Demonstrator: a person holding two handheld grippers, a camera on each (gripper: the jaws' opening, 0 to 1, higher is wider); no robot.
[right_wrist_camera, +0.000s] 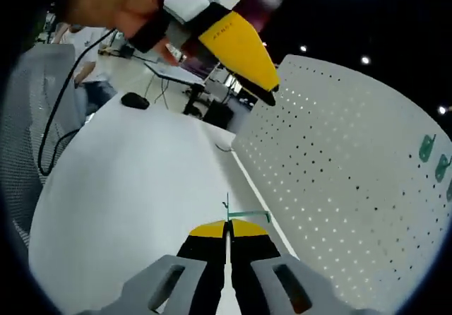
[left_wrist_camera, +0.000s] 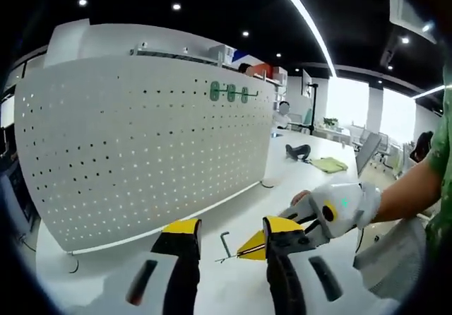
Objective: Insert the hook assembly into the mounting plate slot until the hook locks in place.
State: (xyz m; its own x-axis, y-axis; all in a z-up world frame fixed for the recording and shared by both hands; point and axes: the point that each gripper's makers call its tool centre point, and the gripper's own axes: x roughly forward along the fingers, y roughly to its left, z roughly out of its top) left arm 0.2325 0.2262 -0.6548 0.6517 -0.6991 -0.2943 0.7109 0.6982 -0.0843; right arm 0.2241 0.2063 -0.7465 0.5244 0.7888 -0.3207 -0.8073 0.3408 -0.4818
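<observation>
A white pegboard mounting plate (left_wrist_camera: 141, 145) (right_wrist_camera: 339, 174) stands upright on the white table (left_wrist_camera: 233, 216). Near its top right hang green hooks (left_wrist_camera: 229, 92) (right_wrist_camera: 427, 147). My right gripper (right_wrist_camera: 227, 232) is shut on a thin metal hook assembly (right_wrist_camera: 244, 215) with a green crossbar, low over the table beside the plate's foot. In the left gripper view that right gripper (left_wrist_camera: 244, 253) reaches in from the right in a person's hand, its hook assembly (left_wrist_camera: 224, 243) standing between my left jaws. My left gripper (left_wrist_camera: 229, 230) is open around nothing. It hangs high in the right gripper view (right_wrist_camera: 272, 92).
A black object (left_wrist_camera: 296, 152) and a yellow-green cloth (left_wrist_camera: 328, 164) lie on the far table. A mesh chair (left_wrist_camera: 392, 258) (right_wrist_camera: 28, 117) stands at the table's edge. A black mouse (right_wrist_camera: 134, 102) and cables (right_wrist_camera: 166, 89) sit further along. A person (left_wrist_camera: 282, 114) sits behind the plate.
</observation>
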